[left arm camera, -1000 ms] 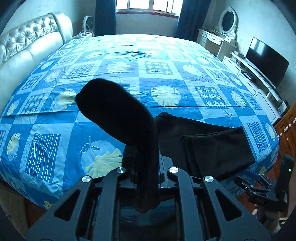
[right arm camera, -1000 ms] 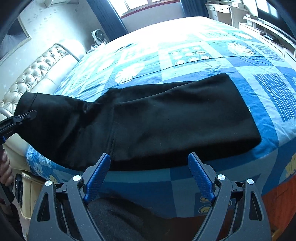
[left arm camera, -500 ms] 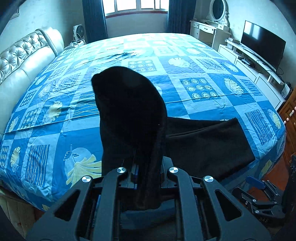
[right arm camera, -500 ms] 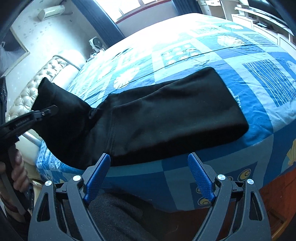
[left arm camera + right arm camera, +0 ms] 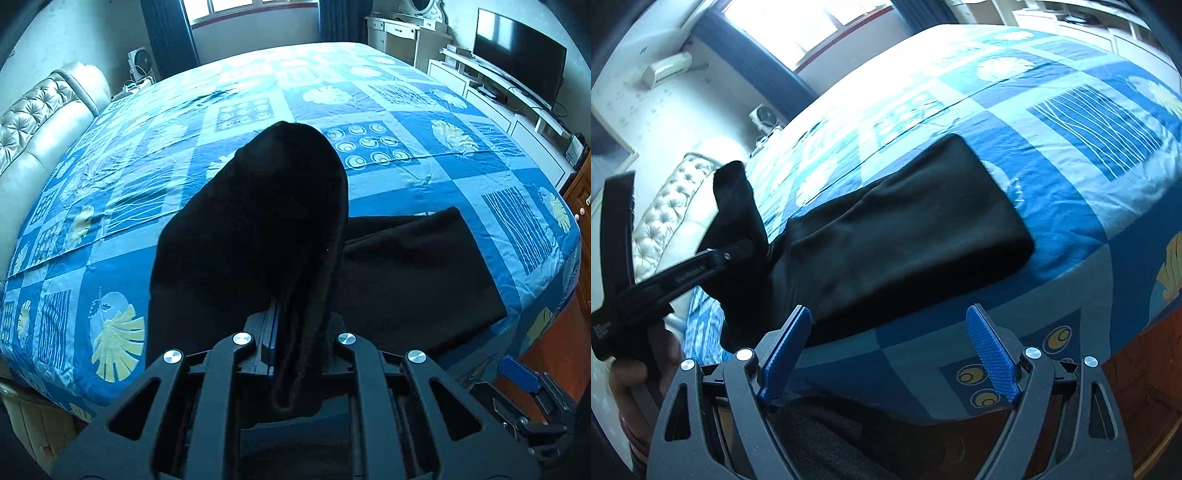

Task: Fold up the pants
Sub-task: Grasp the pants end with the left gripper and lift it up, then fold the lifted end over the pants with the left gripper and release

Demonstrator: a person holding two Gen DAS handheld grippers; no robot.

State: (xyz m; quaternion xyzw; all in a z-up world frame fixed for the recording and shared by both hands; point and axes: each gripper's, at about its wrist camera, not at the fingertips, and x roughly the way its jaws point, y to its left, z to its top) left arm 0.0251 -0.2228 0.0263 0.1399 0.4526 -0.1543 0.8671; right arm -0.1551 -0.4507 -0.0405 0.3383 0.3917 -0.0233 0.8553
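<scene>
Left wrist view: black pants (image 5: 413,273) lie partly folded on the near right part of the bed (image 5: 155,155), close to its edge, one end lifted off the blue patterned bedspread and standing up as a dark hump in front of the lens. Left tool (image 5: 295,332) is clamped tight on that lifted end, fabric bunched between the blue pads and hanging down past them. Right wrist view: same pants (image 5: 905,236) seen as a flat dark rectangle across the bed corner, the left portion pulled up into a peak where the left tool (image 5: 738,251) pinches it; a hand (image 5: 635,376) grips that tool's handle at the lower left edge. Right tool (image 5: 886,354) has its blue fingers (image 5: 993,354) wide apart, nothing between them, hovering just short of the near edge of the pants, not touching the cloth. Around: tufted cream headboard (image 5: 33,125) left, window with dark curtains (image 5: 166,33) at the back, small fan (image 5: 140,61) beside it, TV (image 5: 517,55) on a white cabinet at right.
</scene>
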